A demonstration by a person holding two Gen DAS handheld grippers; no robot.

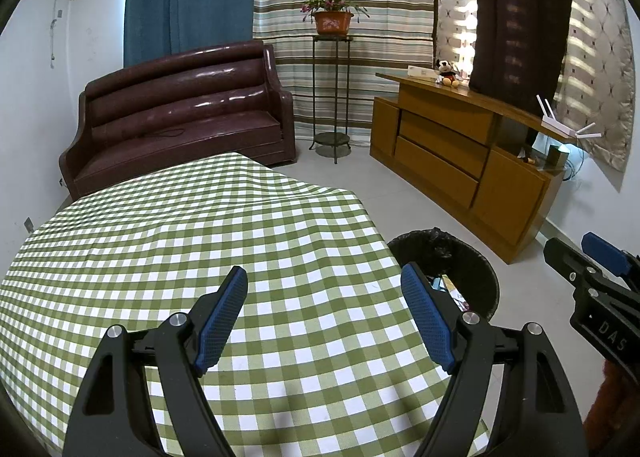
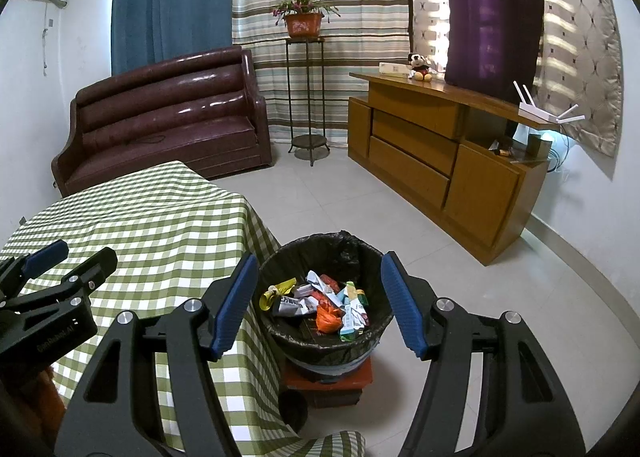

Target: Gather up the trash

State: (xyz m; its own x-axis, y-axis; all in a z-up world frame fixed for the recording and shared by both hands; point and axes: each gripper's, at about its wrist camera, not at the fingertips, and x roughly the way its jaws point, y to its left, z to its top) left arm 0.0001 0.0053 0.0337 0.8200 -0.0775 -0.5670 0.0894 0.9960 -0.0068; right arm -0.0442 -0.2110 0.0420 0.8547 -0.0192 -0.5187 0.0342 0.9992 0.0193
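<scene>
Right gripper [image 2: 318, 297], jaws wide and empty, hangs directly above the bin [image 2: 372, 321]; left gripper [image 1: 322, 309], likewise empty, over apparently bare table [image 1: 160, 237].

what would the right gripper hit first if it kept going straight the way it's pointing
Most likely the trash bin: it sits squarely between the open fingers of the right gripper, with wrappers piled inside. Depth is hard to judge, so rim or trash first is unclear.
</scene>
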